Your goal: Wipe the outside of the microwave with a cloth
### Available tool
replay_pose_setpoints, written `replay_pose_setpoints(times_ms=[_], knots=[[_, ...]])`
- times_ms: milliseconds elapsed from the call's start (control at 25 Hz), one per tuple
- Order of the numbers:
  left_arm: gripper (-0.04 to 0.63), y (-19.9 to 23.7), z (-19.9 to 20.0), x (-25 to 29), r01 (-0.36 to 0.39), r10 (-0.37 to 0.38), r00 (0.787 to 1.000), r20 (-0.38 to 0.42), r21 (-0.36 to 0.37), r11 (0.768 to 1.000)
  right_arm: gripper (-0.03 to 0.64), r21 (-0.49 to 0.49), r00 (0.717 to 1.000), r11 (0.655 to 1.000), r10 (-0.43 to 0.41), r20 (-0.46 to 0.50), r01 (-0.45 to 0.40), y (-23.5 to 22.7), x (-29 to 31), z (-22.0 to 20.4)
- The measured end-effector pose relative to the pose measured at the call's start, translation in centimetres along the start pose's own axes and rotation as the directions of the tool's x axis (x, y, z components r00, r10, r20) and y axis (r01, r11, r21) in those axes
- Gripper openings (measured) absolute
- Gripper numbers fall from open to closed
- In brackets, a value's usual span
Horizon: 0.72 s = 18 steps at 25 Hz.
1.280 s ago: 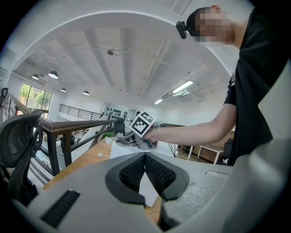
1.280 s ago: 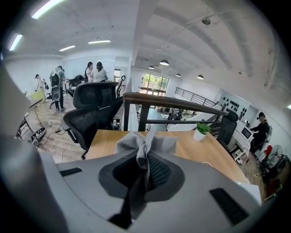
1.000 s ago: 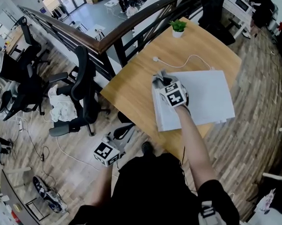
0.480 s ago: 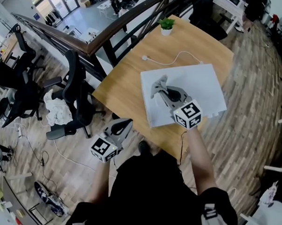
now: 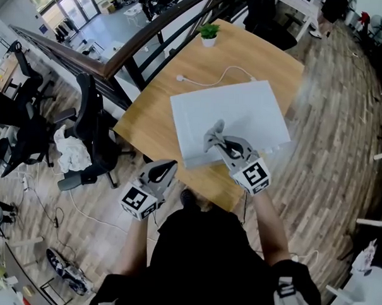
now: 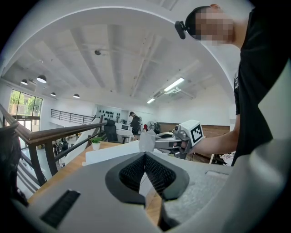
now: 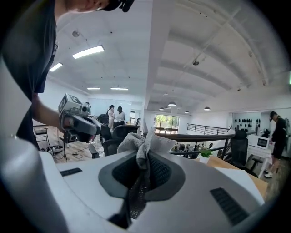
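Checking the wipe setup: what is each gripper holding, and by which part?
The right gripper pinches the grey cloth by a bunched fold; the left gripper holds nothing.

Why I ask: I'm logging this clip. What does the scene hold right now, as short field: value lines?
Surface: wooden table beside a railing
Microwave: white, standing on the table
Right claw: shut on the grey cloth, over the microwave's top near its front edge; contact with the top unclear
Left claw: shut, nothing in it, held off the table's near side, apart from the microwave
Also on table: small potted plant at the far corner; white cable behind the microwave
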<state>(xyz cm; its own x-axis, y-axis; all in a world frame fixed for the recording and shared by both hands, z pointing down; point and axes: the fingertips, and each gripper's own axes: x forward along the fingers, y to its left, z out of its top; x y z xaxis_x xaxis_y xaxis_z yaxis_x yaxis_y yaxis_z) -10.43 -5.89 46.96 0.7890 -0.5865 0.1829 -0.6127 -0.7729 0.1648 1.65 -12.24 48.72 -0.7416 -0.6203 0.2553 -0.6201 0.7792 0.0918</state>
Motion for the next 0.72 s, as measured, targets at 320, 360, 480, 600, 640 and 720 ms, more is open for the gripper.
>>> replay_pose_setpoints(times_ms=[320,360,480,600,640,720], knots=[[0.002,-2.8,0.0,1.5,-0.034,0.034,0.999,-0.004,-0.001,0.999,0.025,0.035,1.000,0.999,0.024,0.017,-0.025,0.6,-4.1,-1.7],[0.002,-3.2,0.0,1.6,-0.038,0.038,0.999,-0.006,-0.001,0.999,0.023,0.031,0.999,0.999,0.032,0.015,-0.032,0.8,-4.5,-1.9],[0.002,-4.4,-0.2,2.1,-0.048,0.048,0.999,-0.009,0.002,0.999,0.023,0.024,0.999,0.999,0.046,0.009,-0.047,0.9,-5.5,-2.7],[0.002,-5.4,-0.5,2.5,-0.062,0.062,0.998,-0.012,0.004,0.998,0.022,0.027,0.998,0.998,0.055,0.019,-0.056,0.7,-6.5,-3.1],[0.002,-5.8,-0.6,2.6,-0.066,0.066,0.998,-0.013,0.004,0.998,0.021,0.028,0.998,0.998,0.057,0.022,-0.058,0.7,-6.8,-3.2],[0.003,-6.7,-0.7,2.9,-0.074,0.074,0.997,-0.014,0.004,0.997,0.021,0.026,0.998,0.998,0.064,0.024,-0.064,0.6,-7.7,-3.5]])
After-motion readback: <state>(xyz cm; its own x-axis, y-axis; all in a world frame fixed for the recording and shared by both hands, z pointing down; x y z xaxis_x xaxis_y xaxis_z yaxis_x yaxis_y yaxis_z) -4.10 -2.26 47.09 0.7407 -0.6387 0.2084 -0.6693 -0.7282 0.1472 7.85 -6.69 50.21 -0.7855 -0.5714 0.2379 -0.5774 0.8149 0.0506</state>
